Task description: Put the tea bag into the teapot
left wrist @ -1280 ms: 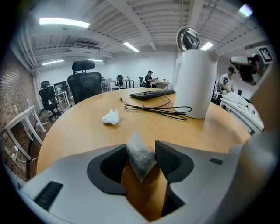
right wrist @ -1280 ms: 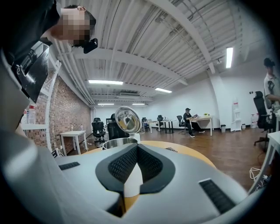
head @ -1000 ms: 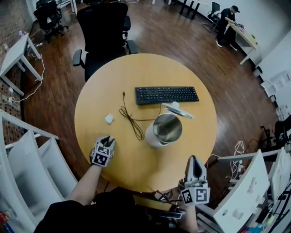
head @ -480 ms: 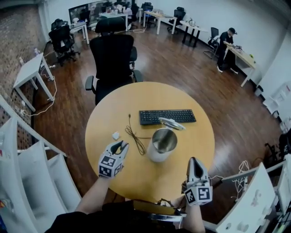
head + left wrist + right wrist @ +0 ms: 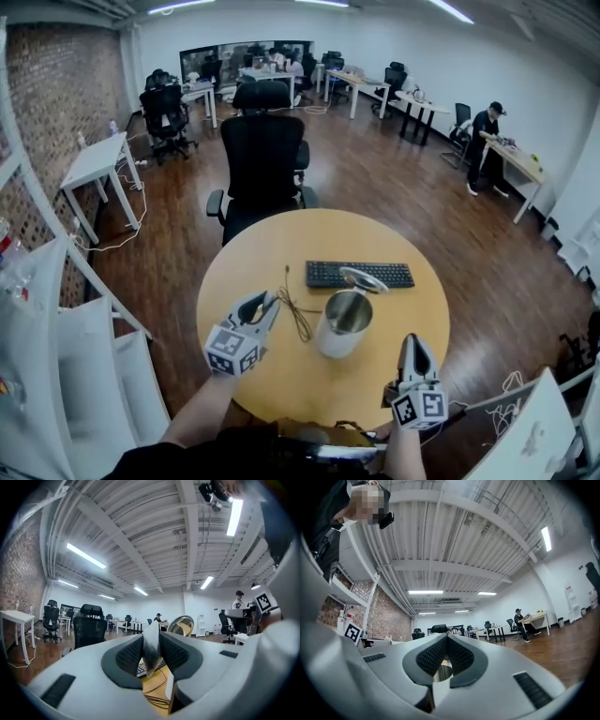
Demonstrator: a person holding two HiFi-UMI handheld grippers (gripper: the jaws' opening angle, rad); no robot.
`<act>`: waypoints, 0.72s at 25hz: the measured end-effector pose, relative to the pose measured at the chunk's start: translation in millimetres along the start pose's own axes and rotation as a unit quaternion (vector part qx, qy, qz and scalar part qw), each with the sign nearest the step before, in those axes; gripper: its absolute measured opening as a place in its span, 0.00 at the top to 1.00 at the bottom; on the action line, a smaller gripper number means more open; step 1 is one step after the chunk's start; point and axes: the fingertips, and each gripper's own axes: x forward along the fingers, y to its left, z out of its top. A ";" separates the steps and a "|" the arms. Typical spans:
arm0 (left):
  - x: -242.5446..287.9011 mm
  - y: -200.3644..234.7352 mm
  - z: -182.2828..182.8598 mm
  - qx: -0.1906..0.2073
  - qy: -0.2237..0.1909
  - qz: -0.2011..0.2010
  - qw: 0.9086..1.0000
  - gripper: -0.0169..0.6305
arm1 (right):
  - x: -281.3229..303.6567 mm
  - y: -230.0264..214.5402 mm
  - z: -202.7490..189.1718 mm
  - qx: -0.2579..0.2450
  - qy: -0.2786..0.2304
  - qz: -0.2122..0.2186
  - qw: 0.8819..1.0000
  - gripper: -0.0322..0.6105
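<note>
The left gripper [image 5: 151, 640] pinches a small white paper tea bag [image 5: 151, 656] between its dark ribbed pads, which press flat on both faces. In the left gripper view the bag's long axis stands upright in the slit between the pads. One pale corner pokes up past the jaw tips, and the narrower end hangs down below them, above the tabletop.

In the head view this gripper is held over the left part of the round, light wooden table [image 5: 281, 253]. Its jaws point up and to the right, toward the teapot. A thin black cable [image 5: 298, 317] lies in loose loops on the table between the gripper and the pot.

The cylindrical brushed-steel teapot [image 5: 330, 343] stands upright near the middle of the table, just right of the cable. Its round steel lid [image 5: 364, 279] is tipped open at the far side of the rim. The mouth faces up, and the inside shows only dim grey metal. The tea bag is outside the pot, to its left and apart from it.

A flat black keyboard [image 5: 359, 274] lies just behind the pot.

The right gripper [image 5: 446, 641] has its jaws pressed together with nothing between the pads. It is held at the table's near right edge, with its tips pointing toward the pot.

A black mesh office chair [image 5: 264, 155] stands at the far side of the table.
</note>
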 end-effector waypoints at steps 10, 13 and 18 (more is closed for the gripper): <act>42.4 -47.6 0.7 0.005 -0.009 -0.035 0.999 0.82 | -32.3 -29.1 -9.6 0.002 0.017 -0.027 0.999 0.95; 55.5 -63.9 -6.6 0.005 -0.006 -0.050 0.999 0.82 | -46.6 -35.0 -18.4 0.003 0.025 -0.043 0.999 0.95; 83.0 -93.4 -19.7 0.013 0.007 -0.090 0.996 0.82 | -65.4 -46.5 -16.1 0.002 0.020 -0.067 0.998 0.95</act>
